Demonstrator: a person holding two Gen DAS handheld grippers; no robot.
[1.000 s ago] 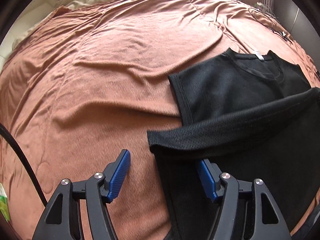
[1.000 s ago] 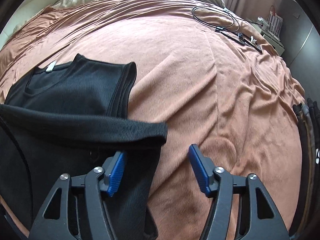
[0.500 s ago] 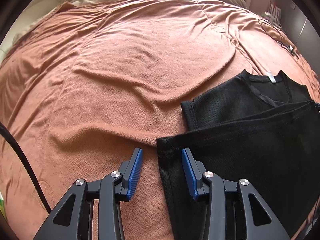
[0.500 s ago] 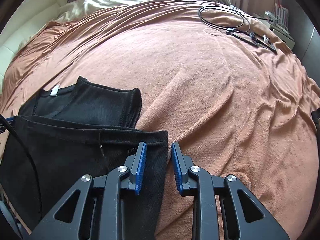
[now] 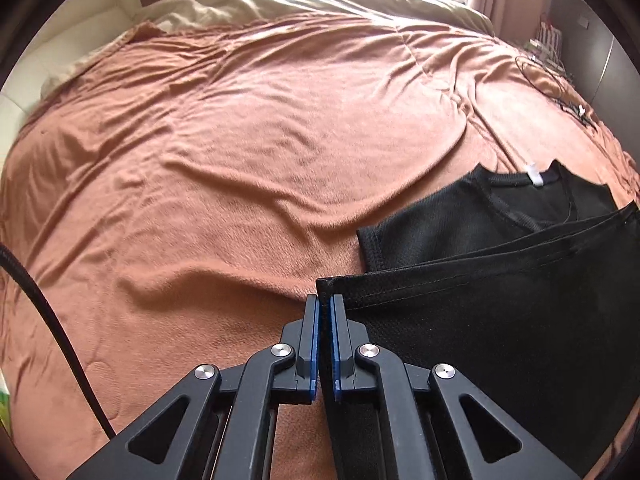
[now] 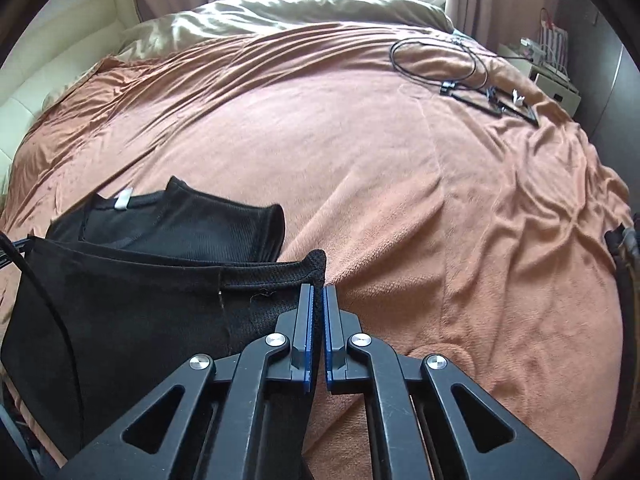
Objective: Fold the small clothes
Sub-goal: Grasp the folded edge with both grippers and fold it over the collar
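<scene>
A small black shirt (image 5: pixel 500 304) lies on the brown bedspread (image 5: pixel 240 152), its neckline and white label at the far side. My left gripper (image 5: pixel 325 300) is shut on the left corner of the shirt's hem, which is raised off the bed. In the right wrist view my right gripper (image 6: pixel 318 290) is shut on the right hem corner of the same shirt (image 6: pixel 132 312). The hem stretches taut between both grippers, above the shirt's upper part.
A black cable and small dark gadgets (image 6: pixel 480 92) lie on the bedspread (image 6: pixel 400 184) at the far right. A beige quilt (image 6: pixel 300 12) covers the head of the bed. A nightstand (image 6: pixel 552 80) stands at the right. A dark belt-like item (image 6: pixel 624 248) lies at the right edge.
Both grippers went from wide open to shut on the hem corners. The hem has lifted off the bed and both views have pulled back and up.
</scene>
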